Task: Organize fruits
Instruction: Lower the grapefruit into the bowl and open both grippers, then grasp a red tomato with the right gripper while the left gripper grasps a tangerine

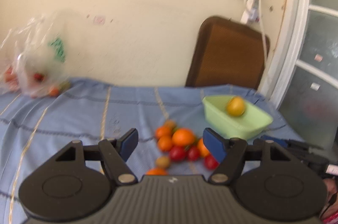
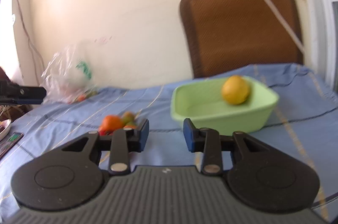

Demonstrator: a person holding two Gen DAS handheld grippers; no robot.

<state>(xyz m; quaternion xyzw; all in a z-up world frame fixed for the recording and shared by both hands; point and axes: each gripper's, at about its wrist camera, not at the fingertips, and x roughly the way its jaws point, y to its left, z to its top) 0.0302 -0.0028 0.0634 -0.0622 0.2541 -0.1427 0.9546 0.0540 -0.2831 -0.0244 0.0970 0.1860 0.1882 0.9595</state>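
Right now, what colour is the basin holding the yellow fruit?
Light green basin; clearest in the right wrist view.

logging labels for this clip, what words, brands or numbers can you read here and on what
No text reads clearly in either view.
Plastic bag: green print, too blurred to read.
Left gripper body: small white mark, a logo, not letters.
Wall: small stickers, too blurred to read.

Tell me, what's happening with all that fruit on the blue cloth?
A person is sorting fruit with a gripper in each hand. One yellow fruit already sits in the green tub. A pile of oranges and small red fruits waits on the blue cloth. The left gripper is open, pointing at the pile, holding nothing. The right gripper is empty too, near the tub. A plastic bag with more fruit stands by the wall.
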